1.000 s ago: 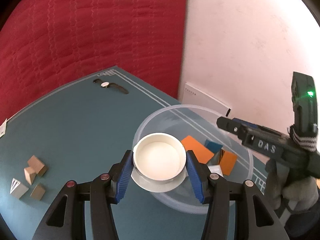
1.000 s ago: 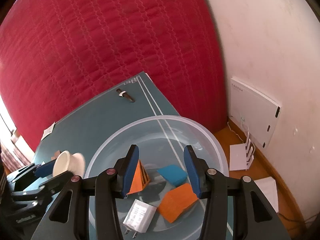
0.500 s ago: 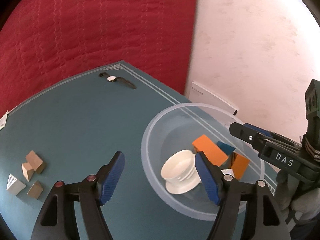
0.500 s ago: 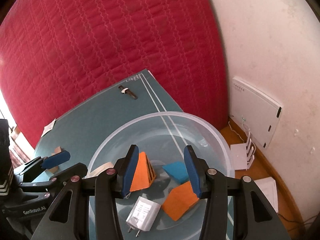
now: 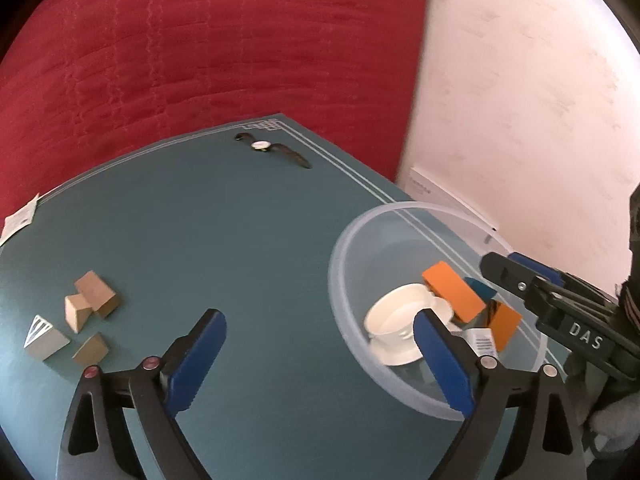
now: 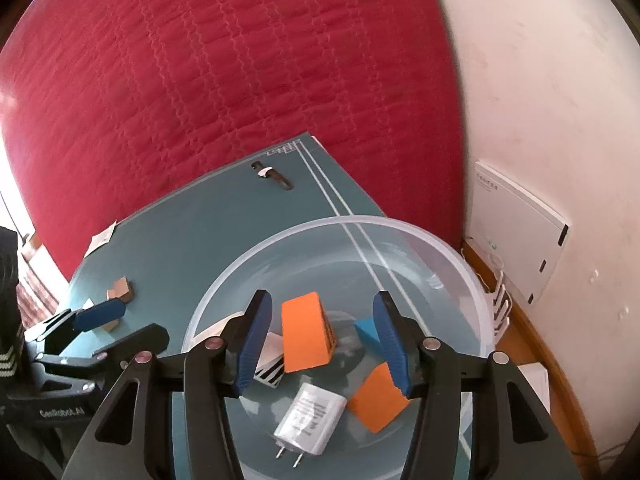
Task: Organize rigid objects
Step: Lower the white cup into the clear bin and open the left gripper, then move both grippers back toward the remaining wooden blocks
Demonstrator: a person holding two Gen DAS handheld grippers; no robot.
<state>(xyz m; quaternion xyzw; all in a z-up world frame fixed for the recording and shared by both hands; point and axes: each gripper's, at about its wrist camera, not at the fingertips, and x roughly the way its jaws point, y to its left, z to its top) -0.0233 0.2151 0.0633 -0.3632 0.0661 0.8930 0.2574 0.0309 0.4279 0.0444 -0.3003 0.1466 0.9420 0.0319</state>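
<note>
A clear plastic bowl (image 5: pixel 340 300) (image 6: pixel 320 228) stands at the table's right edge. In it lie a white cup on a saucer (image 5: pixel 394 318), orange blocks (image 5: pixel 452 288) (image 6: pixel 306 336), a blue block (image 6: pixel 366 330) and a white charger (image 6: pixel 312 418). My left gripper (image 5: pixel 320 360) is open and empty over the bowl's left rim. My right gripper (image 6: pixel 324 344) is open and empty above the bowl, an orange block seen between its fingers. Several wooden blocks (image 5: pixel 90 304) lie at the table's left. A wristwatch (image 5: pixel 272 150) (image 6: pixel 272 176) lies at the far edge.
A green mat (image 5: pixel 220 240) covers the table. A red quilted wall (image 5: pixel 180 60) rises behind it, a white wall (image 5: pixel 520 100) to the right. A paper tag (image 5: pixel 18 220) lies at the far left edge. A white box (image 6: pixel 520 228) leans on the wall.
My left gripper opened and let the white cup and saucer go into the bowl, then drew back to the left. The right gripper stayed open above the bowl.
</note>
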